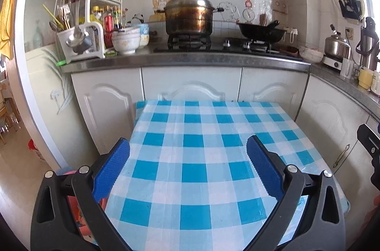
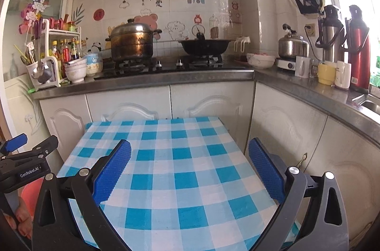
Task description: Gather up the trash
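A small table with a blue and white checked cloth stands in front of me; it also shows in the right wrist view. No trash shows on the cloth in either view. My left gripper is open and empty, held above the near part of the table. My right gripper is open and empty, held above the table's near right part. The left gripper also shows at the left edge of the right wrist view. A red object sits low at the table's left, mostly hidden by the left gripper.
White cabinets stand just behind the table, with a grey counter above. On it are a steel pot, a black wok, bowls, a utensil rack, a kettle, cups and flasks.
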`<state>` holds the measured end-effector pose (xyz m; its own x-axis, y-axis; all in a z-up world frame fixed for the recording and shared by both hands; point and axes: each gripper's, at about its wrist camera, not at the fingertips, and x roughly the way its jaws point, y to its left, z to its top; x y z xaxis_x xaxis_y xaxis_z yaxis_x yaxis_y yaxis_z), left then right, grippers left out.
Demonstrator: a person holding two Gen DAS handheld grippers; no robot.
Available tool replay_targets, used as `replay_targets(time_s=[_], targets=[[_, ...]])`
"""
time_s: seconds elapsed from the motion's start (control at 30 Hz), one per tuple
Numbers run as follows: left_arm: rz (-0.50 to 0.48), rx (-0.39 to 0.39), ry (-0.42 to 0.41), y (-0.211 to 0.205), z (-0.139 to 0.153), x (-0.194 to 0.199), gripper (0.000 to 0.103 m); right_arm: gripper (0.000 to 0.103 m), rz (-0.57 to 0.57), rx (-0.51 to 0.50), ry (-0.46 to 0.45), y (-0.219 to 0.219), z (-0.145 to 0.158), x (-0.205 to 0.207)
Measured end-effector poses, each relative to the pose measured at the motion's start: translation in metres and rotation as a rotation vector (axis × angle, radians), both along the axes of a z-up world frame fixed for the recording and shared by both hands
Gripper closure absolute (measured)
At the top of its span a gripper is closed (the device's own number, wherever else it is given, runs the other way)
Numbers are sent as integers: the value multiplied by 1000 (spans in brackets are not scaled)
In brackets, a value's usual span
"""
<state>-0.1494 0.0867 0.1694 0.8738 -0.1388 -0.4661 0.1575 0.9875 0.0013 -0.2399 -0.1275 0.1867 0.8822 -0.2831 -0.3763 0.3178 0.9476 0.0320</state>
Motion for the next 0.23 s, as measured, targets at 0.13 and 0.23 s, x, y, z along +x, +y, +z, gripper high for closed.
replay_targets(time_s=[0.13,0.23], targets=[[36,5,126,-10,-45,36,4,5,14,50,133,-15,-48,38],[60,16,207,-20,-77,60,4,5,32,100,253,-27,-88,71]])
